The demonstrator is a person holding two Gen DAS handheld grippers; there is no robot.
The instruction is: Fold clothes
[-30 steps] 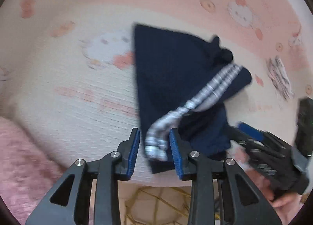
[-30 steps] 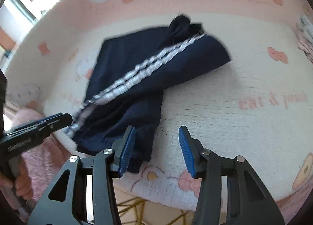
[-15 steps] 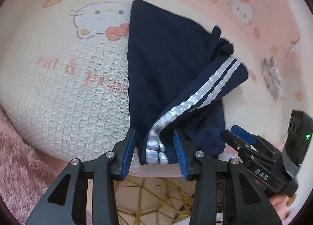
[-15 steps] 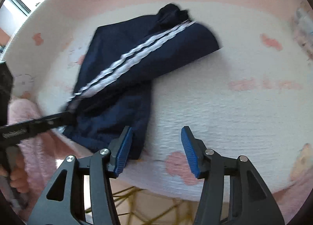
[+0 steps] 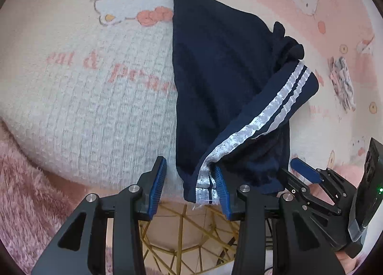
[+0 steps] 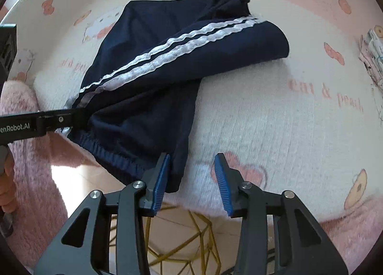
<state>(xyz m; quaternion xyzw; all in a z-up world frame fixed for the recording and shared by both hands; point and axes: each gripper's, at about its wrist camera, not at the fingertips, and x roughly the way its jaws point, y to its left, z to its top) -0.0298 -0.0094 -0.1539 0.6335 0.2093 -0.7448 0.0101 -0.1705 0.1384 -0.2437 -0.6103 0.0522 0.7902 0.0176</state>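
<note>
Navy shorts (image 5: 215, 78) with two white side stripes lie crumpled on the cream and pink cartoon-cat cloth (image 5: 95, 107); their elastic waistband (image 6: 115, 157) hangs over the near edge. My left gripper (image 5: 189, 186) is open, and the striped waistband corner sits between its fingers, against the right pad (image 5: 221, 191). My right gripper (image 6: 191, 179) is open at the shorts' right side edge, its left pad (image 6: 161, 179) touching the dark fabric. Each gripper shows in the other's view: right gripper (image 5: 311, 179), left gripper (image 6: 47, 121).
A small folded patterned cloth (image 5: 342, 83) lies far right on the covered surface. Pink fluffy fabric (image 5: 28, 191) sits low on the left. Gold wire legs (image 6: 191, 234) and pale floor show below the near edge.
Both grippers have come in closer to the near edge of the shorts. The striped corner now sits deeper between the left fingers, and the right gripper's left pad has reached the fabric.
</note>
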